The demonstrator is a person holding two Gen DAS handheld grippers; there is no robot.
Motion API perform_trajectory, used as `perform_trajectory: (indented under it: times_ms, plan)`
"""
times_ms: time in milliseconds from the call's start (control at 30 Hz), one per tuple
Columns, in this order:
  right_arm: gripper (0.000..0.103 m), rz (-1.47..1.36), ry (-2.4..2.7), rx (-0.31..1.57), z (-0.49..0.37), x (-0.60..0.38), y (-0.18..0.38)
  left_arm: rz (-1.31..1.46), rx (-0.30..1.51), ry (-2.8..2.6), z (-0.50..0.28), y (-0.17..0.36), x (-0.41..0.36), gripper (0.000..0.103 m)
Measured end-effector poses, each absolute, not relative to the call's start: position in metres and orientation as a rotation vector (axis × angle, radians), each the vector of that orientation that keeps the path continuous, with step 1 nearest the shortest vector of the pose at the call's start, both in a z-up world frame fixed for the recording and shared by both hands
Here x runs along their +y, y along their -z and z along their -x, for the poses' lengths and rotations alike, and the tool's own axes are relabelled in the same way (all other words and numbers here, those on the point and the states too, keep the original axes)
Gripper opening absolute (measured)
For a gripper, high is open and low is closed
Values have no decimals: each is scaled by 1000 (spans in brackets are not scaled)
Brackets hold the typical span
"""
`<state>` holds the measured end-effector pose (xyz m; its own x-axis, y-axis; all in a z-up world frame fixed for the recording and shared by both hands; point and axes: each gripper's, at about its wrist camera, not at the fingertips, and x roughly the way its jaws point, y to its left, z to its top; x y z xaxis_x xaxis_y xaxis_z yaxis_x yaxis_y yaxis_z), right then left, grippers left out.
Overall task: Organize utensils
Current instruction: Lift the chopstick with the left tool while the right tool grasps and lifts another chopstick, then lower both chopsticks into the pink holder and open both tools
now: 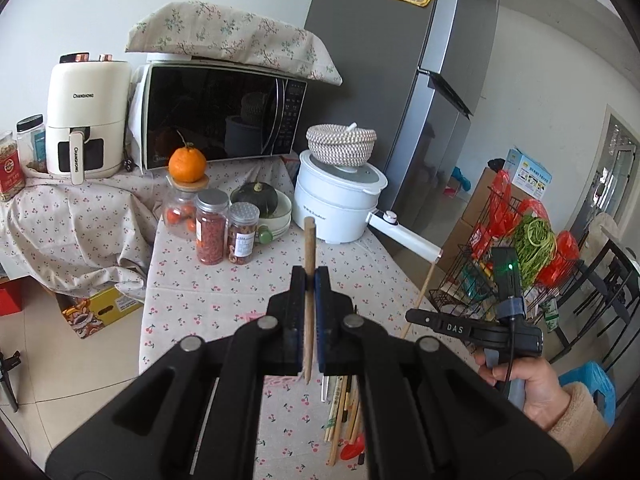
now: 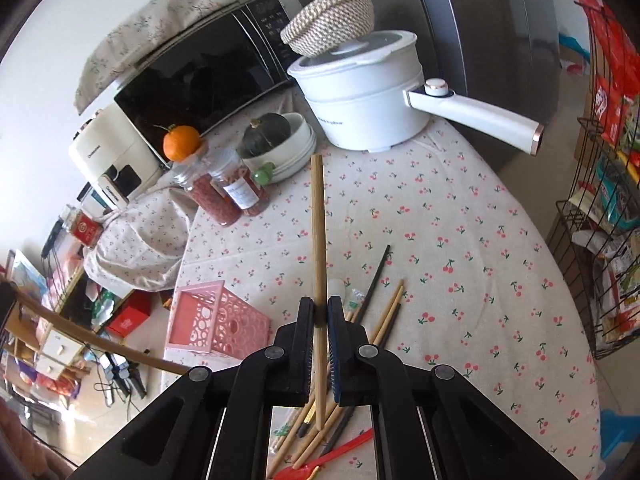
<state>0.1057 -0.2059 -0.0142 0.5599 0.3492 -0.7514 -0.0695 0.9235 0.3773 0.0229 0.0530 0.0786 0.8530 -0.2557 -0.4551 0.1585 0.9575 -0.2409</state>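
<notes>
My left gripper (image 1: 310, 280) is shut on a wooden chopstick (image 1: 309, 240), which stands nearly upright between its pads above the cherry-print tablecloth (image 1: 224, 300). My right gripper (image 2: 320, 309) is shut on a longer bamboo chopstick (image 2: 318, 220) that points away over the table. In the left wrist view the right gripper (image 1: 410, 315) is at the right, held by a hand (image 1: 528, 384), its chopstick (image 1: 424, 286) slanting upward. A pile of chopsticks (image 2: 384, 312) and a red spoon (image 2: 332, 458) lie on the cloth under both grippers. A pink plastic basket (image 2: 216, 320) lies at the table's left edge.
At the back of the table stand a white electric pot (image 2: 360, 92) with a long handle, a woven basket (image 2: 332, 16) on its lid, spice jars (image 1: 210, 232), an orange (image 1: 187, 165) and a squash in a bowl (image 1: 256, 198). A fridge (image 1: 400, 80) and wire rack (image 1: 516, 264) are at the right.
</notes>
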Motion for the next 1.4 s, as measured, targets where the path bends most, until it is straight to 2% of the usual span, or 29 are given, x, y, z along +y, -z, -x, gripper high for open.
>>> perform_trajectory:
  times_ms: [200,600,767,967,1033,1133,1200,1300,1400]
  plan:
    - [7,-332,-298,843,-95,-198,-16,177,418,150,-36,-81,60,5]
    - [7,-400,-402,688,-85,-178,-61,259,613,108,-111,-18,78,5]
    - [7,-428,-419,667,-92,-167,-61,284,678,101,-125,-1,78,5]
    - [7,-450,-411,657,-107,-151,-50,322,675,108,-133,7,85,7]
    - [7,-441,-404,665,-113,-144,-44,323,683,98,-133,7,86,12]
    - [7,-412,-387,693,-123,-133,-31,318,684,88,-127,3,87,32]
    - [7,-392,-372,724,-129,-126,-20,308,688,84,-121,1,87,50]
    - [7,-381,-364,770,-137,-118,-3,289,701,74,-114,3,89,62]
    - [7,-385,-364,811,-143,-114,11,261,719,59,-110,6,90,69]
